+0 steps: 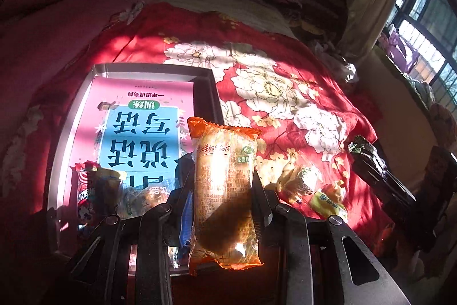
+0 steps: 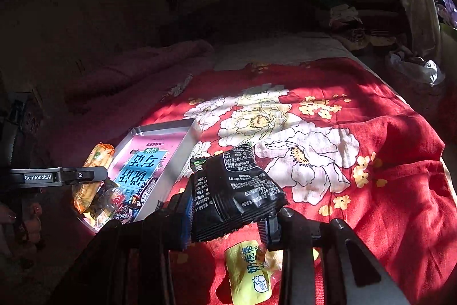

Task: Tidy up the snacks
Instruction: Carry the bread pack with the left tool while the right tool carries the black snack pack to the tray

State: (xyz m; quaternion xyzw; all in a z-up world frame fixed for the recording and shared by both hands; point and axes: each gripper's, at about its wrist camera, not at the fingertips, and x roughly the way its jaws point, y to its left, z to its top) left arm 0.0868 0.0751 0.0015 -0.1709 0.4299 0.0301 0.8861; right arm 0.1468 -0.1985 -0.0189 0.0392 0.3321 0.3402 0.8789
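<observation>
The left gripper (image 1: 224, 187) is clenched on an upright orange snack packet (image 1: 224, 193), held over the near end of a grey tray (image 1: 137, 70), and the right gripper (image 2: 228, 219) grasps a black snack packet (image 2: 237, 190) above the bed's red floral quilt (image 2: 385, 190). A yellow pouch (image 2: 245, 273) lies on the quilt near the bed's near edge. Farther off, the tray holds a pink booklet (image 1: 142, 116) and several snacks (image 1: 94, 190) at its near end.

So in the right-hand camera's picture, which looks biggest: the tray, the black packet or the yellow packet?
1. Crinkled black snack packet, though nearest the camera.
2. Shallow grey tray.
3. Yellow plastic packet, partly hidden.
</observation>
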